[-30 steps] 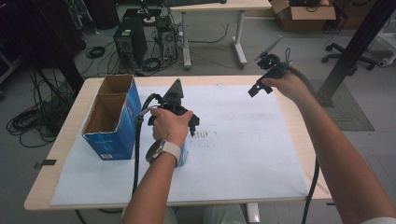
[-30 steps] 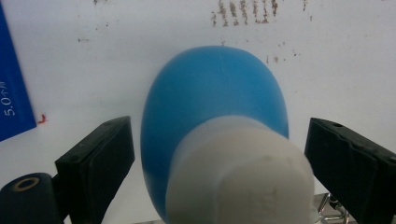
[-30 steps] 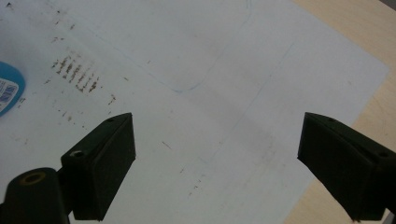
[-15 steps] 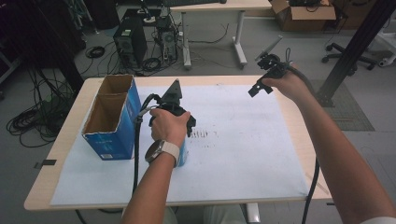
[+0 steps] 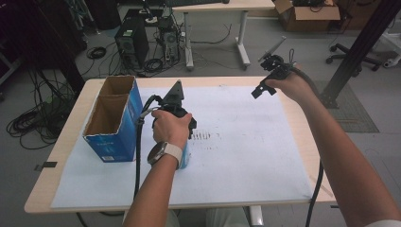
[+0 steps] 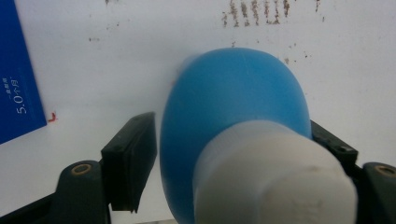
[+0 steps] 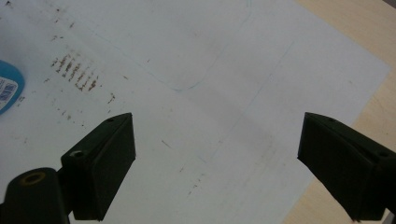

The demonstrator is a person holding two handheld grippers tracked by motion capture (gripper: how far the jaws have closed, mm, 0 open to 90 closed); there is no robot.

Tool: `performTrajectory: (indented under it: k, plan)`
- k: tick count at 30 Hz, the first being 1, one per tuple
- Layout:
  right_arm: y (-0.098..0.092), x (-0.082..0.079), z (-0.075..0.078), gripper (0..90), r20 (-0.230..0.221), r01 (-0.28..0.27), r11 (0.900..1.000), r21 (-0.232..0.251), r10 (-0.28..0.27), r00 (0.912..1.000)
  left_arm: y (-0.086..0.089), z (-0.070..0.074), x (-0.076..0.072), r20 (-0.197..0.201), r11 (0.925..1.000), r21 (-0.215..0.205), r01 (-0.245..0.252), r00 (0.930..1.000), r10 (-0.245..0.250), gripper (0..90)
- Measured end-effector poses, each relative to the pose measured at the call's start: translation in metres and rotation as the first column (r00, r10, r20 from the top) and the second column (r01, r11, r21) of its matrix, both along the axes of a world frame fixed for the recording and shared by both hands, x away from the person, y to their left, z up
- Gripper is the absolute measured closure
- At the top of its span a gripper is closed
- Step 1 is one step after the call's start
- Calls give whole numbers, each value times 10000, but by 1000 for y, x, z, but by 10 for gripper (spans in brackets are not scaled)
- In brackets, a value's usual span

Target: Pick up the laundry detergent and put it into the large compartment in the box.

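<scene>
Right now my left hand-held gripper (image 6: pixel 233 154) points down at the paper-covered surface (image 5: pixel 246 156) with a blue bottle (image 6: pixel 233 116) between its jaws. The white cap (image 6: pixel 275 177) of the bottle faces back toward the gripper's camera and the rounded blue body runs away from it. The far jaw presses the bottle's side; on the near side I see a thin slit between pad and bottle, so I cannot tell how firmly it is clamped. Beyond the bottle's far end lies a patch of short brown marks (image 6: pixel 254 10) on the paper, and off to the gripper's left stands a blue cardboard box (image 5: pixel 113 120), open at the top and split into two compartments.

My left hand (image 5: pixel 171 126) wraps the gripper body from above, a watch (image 5: pixel 163 152) on the wrist.

My right hand-held gripper (image 7: pixel 215 163) hangs above the far right part of the paper, well apart from the bottle, jaws spread wide with nothing between them. Under it is bare white paper and the wooden edge (image 7: pixel 359 42) beyond.
</scene>
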State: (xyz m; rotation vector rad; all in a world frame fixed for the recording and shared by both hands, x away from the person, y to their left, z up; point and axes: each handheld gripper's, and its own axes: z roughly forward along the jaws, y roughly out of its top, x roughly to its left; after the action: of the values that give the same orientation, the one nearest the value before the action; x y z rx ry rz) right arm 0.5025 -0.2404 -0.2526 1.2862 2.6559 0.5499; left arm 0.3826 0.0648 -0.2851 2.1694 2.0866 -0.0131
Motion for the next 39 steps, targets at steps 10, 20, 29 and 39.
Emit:
performTrajectory:
  k: [10,20,29,39]
  plan:
    - [-1,0,0,113,16,15,10000,14,-15,10000,-2,1,0,-12,10000,-86,-34,10000,34,370]
    - [-4,-1,0,113,16,76,10000,64,-76,10000,-3,2,1,-42,10000,-60,29,10000,-30,375]
    - [-5,-2,1,113,56,68,9999,87,-69,10000,-4,6,0,-97,9996,-44,286,9995,-287,376]
    - [-6,-4,3,113,66,107,9999,86,-108,9999,9,40,-3,73,9991,-43,428,9991,-428,377]
